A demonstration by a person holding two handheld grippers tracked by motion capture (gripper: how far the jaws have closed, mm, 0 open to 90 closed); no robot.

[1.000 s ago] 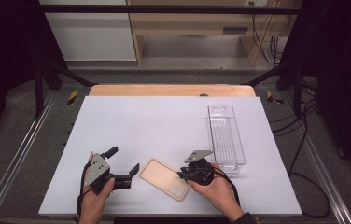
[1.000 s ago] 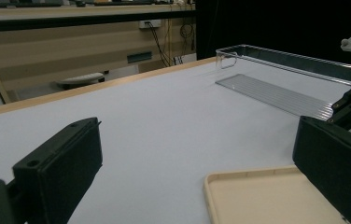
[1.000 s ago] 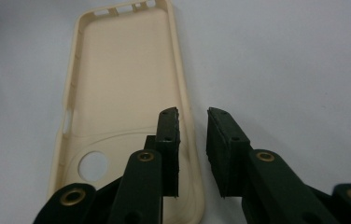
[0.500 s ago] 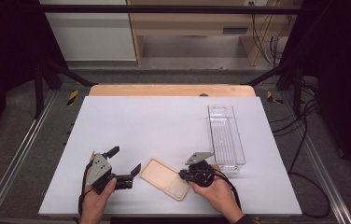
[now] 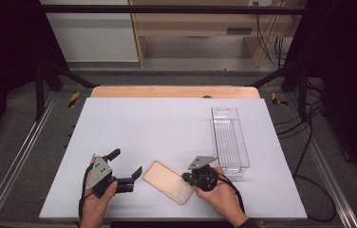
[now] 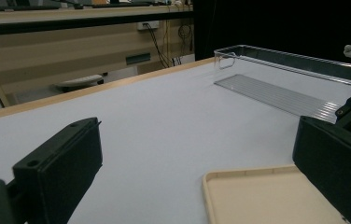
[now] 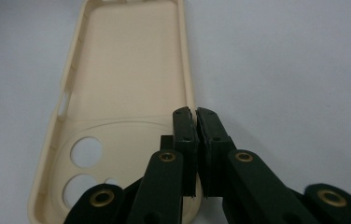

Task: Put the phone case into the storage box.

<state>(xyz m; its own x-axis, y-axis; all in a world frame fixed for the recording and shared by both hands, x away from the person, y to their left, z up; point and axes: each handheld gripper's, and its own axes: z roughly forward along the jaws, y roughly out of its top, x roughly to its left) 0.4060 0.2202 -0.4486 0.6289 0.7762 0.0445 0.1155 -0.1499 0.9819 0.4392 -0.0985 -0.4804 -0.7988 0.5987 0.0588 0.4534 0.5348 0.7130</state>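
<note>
**Right gripper pinches the rim of a phone case**

A beige phone case (image 5: 170, 181) lay open side up near the front edge of a white counter (image 5: 167, 123), between the person's two hand-held grippers. The right gripper (image 5: 189, 176) had just been closing; in the right gripper view its fingers (image 7: 185, 135) stood together, clamped on the case's thin side wall (image 7: 188, 93) near the camera cut-outs (image 7: 86, 151). The case appeared flat on the counter, not yet lifted.

The left gripper (image 5: 126, 167) rested just beside the case's other end, its fingers (image 6: 61, 163) spread wide apart with nothing between them; in the left gripper view a corner of the case (image 6: 267, 196) sat close to one finger.

A clear, long plastic bin (image 5: 230, 140) stood empty at the right of the counter, just behind the right hand.

Judging by this, the grasp was made, while lifting and moving the case, perhaps to the bin, remained to be done.
</note>
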